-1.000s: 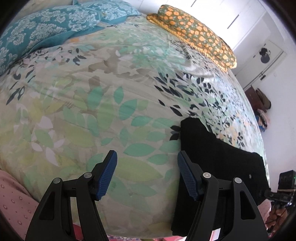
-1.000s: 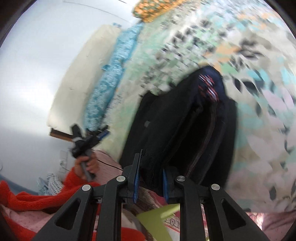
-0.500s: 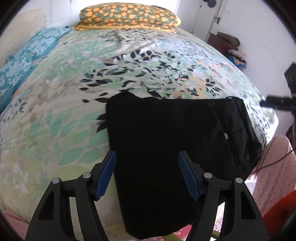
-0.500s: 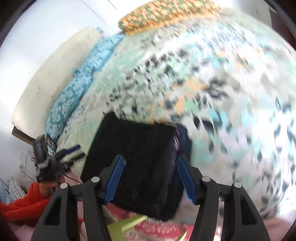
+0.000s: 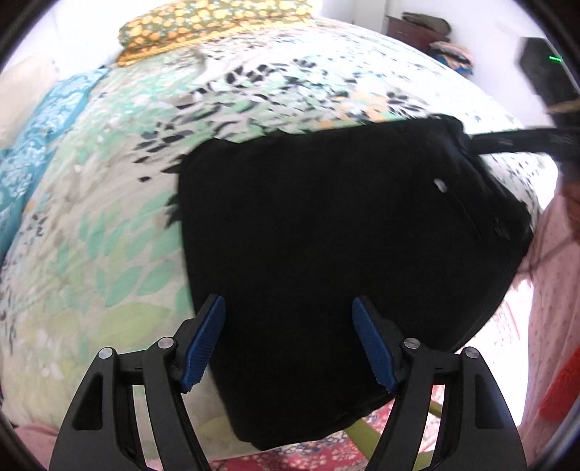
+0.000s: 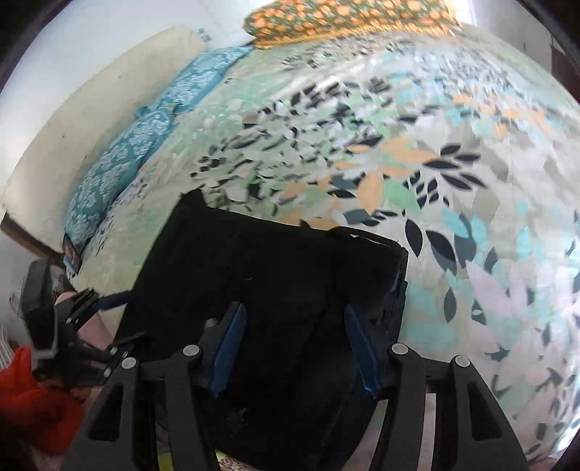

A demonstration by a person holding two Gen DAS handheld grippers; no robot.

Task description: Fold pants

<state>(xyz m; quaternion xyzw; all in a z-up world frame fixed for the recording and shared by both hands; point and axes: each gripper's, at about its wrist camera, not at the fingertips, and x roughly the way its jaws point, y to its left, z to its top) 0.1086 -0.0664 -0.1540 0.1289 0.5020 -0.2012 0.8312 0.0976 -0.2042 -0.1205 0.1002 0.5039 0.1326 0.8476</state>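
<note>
**Both tongs spread wide over the folded black pants**

Left wrist view: my left gripper [image 5: 288, 340] sits at the bottom centre of the frame with its blue pads [image 5: 204, 340] wide apart and nothing between them. The pants [image 5: 326, 235] fill the middle as a flat black folded block lying on the leaf-print bedspread [image 5: 108, 235], their near edge hanging past the bed's edge at the bottom. A small pale button [image 5: 440, 185] shows toward the right. The orange-flowered pillow [image 5: 210, 21] lies at the top, a teal patterned pillow [image 5: 32, 145] at the left edge.

Right wrist view: my right gripper [image 6: 295, 344] is low in the frame, its jaws equally wide and gripping nothing, the pants [image 6: 253, 275] directly beneath them in the lower centre. The left gripper [image 6: 87, 300] appears at the left edge, just beside the pants' left side; from here I cannot tell whether it touches them
</note>
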